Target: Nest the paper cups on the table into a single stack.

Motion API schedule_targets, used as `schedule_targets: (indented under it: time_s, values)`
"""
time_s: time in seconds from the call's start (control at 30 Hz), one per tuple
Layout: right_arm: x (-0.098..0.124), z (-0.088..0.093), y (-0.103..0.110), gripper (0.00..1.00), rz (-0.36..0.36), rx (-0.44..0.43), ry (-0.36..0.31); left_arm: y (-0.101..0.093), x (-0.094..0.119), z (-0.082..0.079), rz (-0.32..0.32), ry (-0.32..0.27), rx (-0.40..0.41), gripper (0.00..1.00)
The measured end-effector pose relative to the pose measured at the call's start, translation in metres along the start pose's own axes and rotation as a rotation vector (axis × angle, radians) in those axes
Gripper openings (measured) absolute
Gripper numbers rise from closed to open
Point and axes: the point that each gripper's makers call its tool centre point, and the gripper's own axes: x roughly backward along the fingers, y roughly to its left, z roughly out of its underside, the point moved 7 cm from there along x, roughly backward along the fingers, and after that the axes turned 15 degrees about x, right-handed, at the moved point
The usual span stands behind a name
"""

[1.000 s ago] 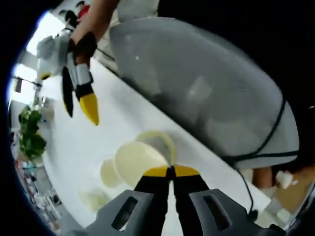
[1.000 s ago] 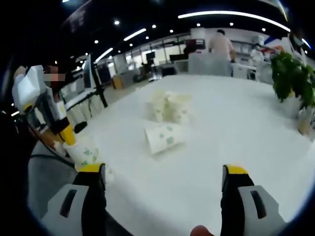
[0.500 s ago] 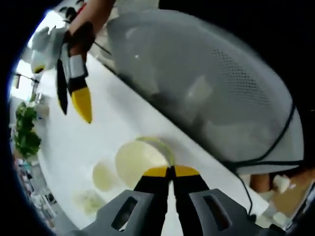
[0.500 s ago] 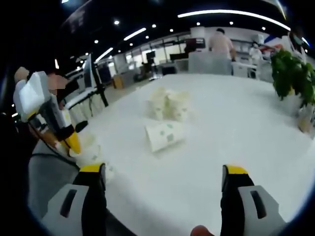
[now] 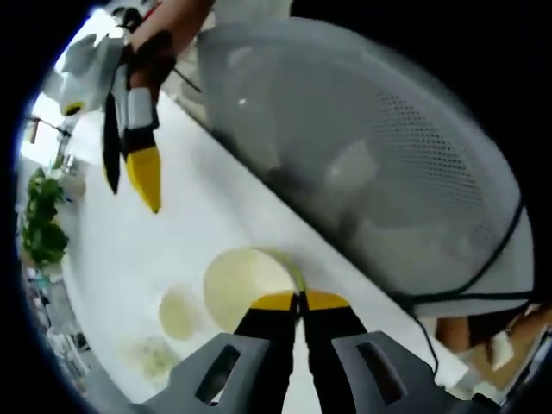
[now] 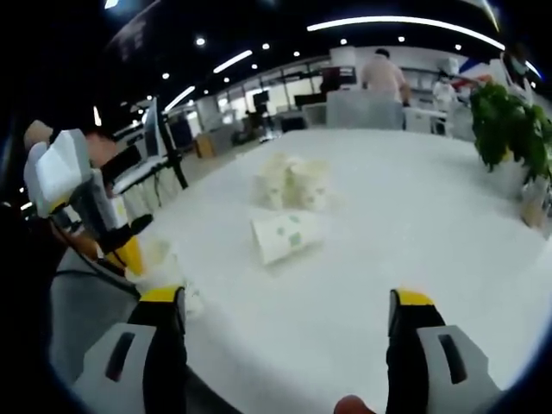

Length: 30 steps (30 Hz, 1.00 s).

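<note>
Paper cup (image 5: pixel 244 282) pinched by rim in my left gripper (image 5: pixel 299 301), jaws pressed together on it; since a sec ago it's lifted a bit higher off the table (image 6: pixel 414 224). Right gripper (image 6: pixel 287 308) spread wide, nothing in it, barely moved. Tipped cup (image 6: pixel 283 235) lies mid-table w/ upright cups (image 6: pixel 291 184) just behind. Next, prob. drop held cup into one of those.

text: none legible | labels: none | signs: none
</note>
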Motion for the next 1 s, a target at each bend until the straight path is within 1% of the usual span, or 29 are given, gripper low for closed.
schedule_targets:
  time_s: [0.07, 0.1, 0.23, 0.3, 0.43, 0.57, 0.63, 0.73, 0.83, 1.0]
  values:
    - [0.000, -0.001, 0.001, 0.96, -0.002, -0.002, -0.001, 0.000, 0.001, 0.000, 0.000, -0.005, 0.006, 0.01]
    - [0.000, -0.001, 0.001, 0.96, -0.002, -0.002, -0.003, 0.001, 0.002, 0.000, 0.000, -0.008, 0.023, 0.01]
    - [0.000, -0.001, 0.002, 0.96, -0.002, -0.004, -0.005, 0.002, 0.005, -0.002, 0.001, -0.033, 0.028, 0.02]
    - [0.000, 0.000, 0.003, 0.96, -0.002, -0.001, -0.002, 0.002, 0.006, -0.004, 0.001, -0.044, 0.032, 0.04]
    - [-0.001, -0.001, 0.003, 0.96, -0.004, 0.002, -0.005, 0.001, 0.005, -0.003, 0.014, -0.047, 0.053, 0.12]
    - [-0.001, -0.003, 0.002, 0.96, -0.003, 0.004, -0.008, 0.000, 0.008, -0.003, 0.013, -0.057, 0.068, 0.12]
    - [-0.002, -0.004, 0.002, 0.96, -0.002, 0.005, -0.009, 0.000, 0.010, -0.003, 0.011, -0.072, 0.069, 0.14]
    - [-0.002, -0.005, 0.002, 0.96, -0.002, 0.006, -0.009, 0.001, 0.010, -0.002, 0.001, -0.068, 0.073, 0.15]
    - [-0.001, -0.005, 0.003, 0.96, -0.004, 0.007, -0.007, 0.001, 0.012, -0.003, -0.005, -0.079, 0.075, 0.14]
    - [-0.002, -0.005, 0.003, 0.96, -0.004, 0.013, -0.002, 0.001, 0.018, 0.001, -0.006, -0.092, 0.117, 0.12]
